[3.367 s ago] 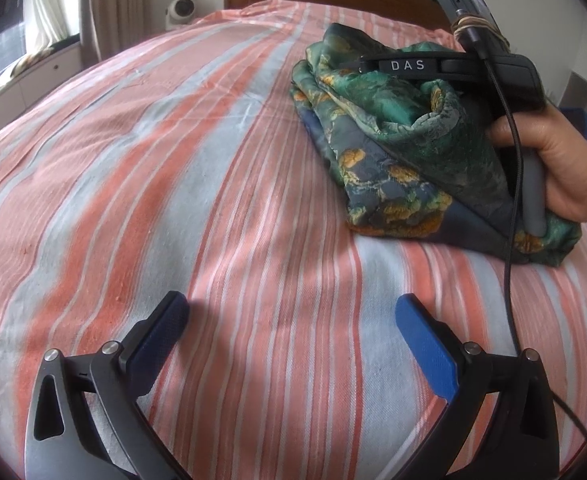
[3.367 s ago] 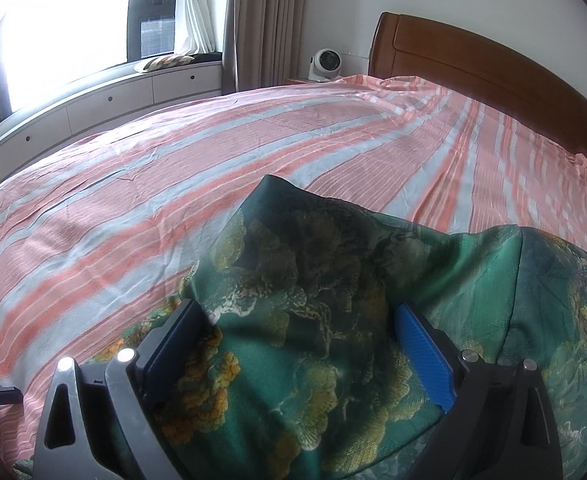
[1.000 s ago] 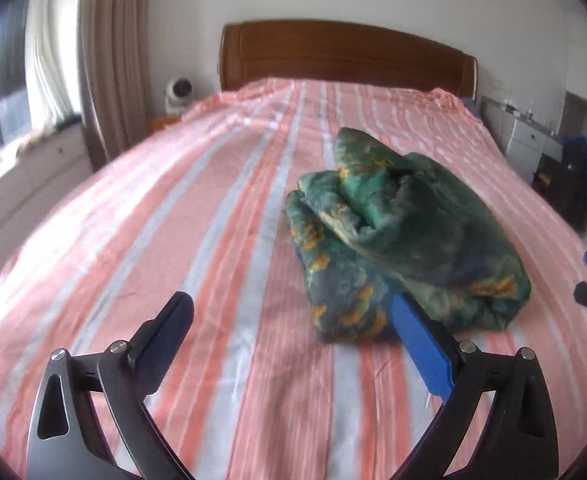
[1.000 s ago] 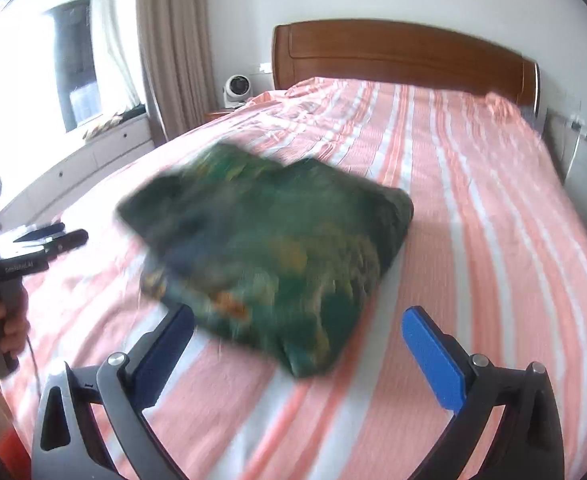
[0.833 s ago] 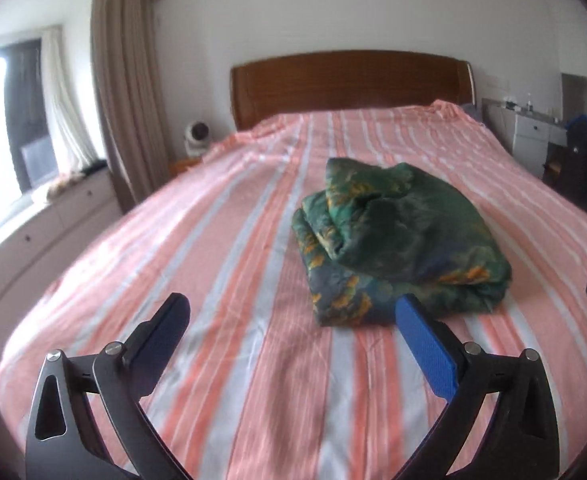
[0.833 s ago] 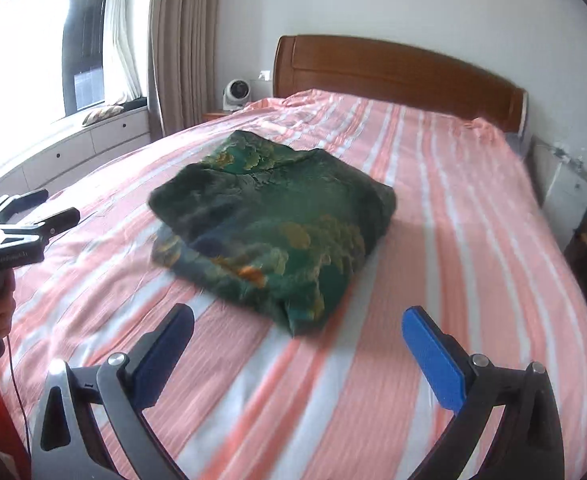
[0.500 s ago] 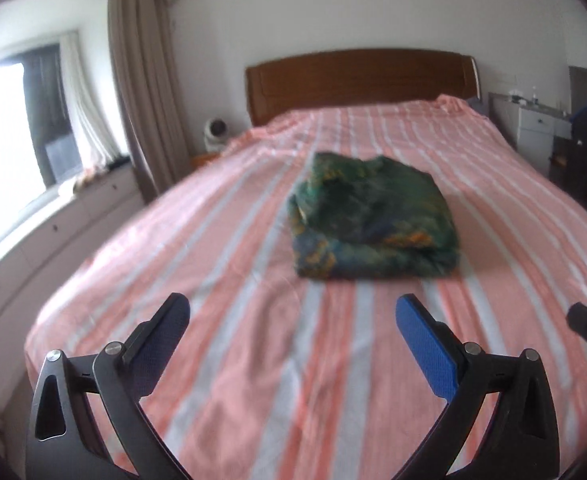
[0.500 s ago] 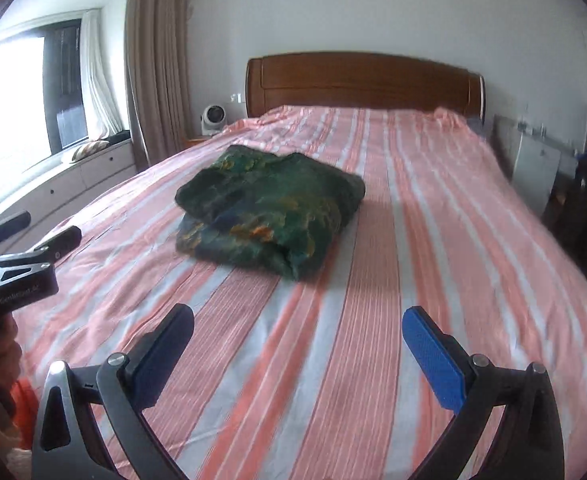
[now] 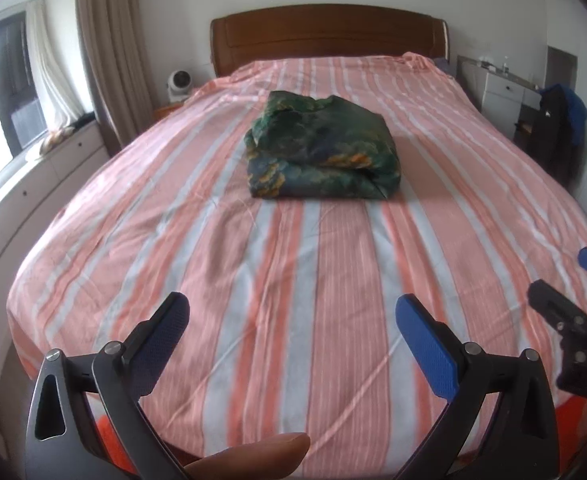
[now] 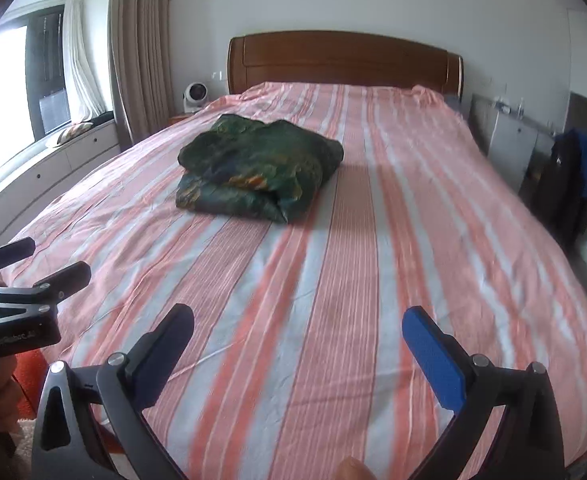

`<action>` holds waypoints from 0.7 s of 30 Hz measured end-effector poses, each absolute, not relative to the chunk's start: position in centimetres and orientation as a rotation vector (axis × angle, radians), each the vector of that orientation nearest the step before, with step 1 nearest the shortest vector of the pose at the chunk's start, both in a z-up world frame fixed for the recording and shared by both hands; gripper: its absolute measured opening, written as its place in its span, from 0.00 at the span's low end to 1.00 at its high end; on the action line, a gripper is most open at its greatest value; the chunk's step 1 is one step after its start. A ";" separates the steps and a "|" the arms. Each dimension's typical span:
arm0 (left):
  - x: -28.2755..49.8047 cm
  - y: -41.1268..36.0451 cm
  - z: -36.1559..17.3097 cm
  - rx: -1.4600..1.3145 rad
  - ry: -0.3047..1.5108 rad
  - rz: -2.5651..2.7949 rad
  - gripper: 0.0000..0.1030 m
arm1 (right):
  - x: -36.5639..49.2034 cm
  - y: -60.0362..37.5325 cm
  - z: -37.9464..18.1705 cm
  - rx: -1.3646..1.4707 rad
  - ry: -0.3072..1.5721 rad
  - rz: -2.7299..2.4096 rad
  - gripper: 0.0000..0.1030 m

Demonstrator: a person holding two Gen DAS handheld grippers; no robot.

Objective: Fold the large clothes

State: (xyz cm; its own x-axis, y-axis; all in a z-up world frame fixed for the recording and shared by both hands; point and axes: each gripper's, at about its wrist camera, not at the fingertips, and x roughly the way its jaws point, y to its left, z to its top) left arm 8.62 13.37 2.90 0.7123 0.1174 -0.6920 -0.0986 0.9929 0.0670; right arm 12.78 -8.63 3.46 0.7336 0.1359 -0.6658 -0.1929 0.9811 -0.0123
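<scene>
While both grippers (image 9: 289, 318) gape, folded garment (image 9: 320, 151) lies (well) ahead.

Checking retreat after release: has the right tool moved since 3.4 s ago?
Yes. The right tool backed away from the folded garment, toward the foot of the bed, farther from the headboard.

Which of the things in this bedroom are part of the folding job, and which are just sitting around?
Part of the job: garment, bed, left claw, right claw.

Just around: headboard, fan, curtain, cabinet.
</scene>
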 end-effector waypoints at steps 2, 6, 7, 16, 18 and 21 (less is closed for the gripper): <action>7.9 13.4 2.9 0.033 0.782 0.106 1.00 | 12.0 -8.2 3.4 -0.086 0.738 0.172 1.00; 6.5 13.4 3.2 0.048 0.806 0.096 1.00 | 9.9 -7.5 4.0 -0.101 0.751 0.180 1.00; 6.1 13.3 3.3 0.053 0.809 0.099 1.00 | 9.3 -7.4 4.2 -0.103 0.755 0.186 1.00; 5.0 11.6 5.1 0.061 0.823 0.080 1.00 | 6.6 -7.0 5.8 -0.102 0.806 0.216 1.00; 4.9 11.4 5.5 0.058 0.820 0.074 1.00 | 6.3 -7.0 6.0 -0.091 0.816 0.221 1.00; 4.7 11.1 5.9 0.070 0.810 0.074 1.00 | 5.9 -6.9 6.4 -0.087 0.805 0.229 1.00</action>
State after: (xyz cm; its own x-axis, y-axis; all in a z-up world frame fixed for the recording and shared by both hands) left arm 4.71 11.10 5.90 0.6875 0.0927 -0.7202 -0.0391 0.9951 0.0907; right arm 5.90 -6.87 6.43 0.6699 0.1702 -0.7227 -0.2364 0.9716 0.0097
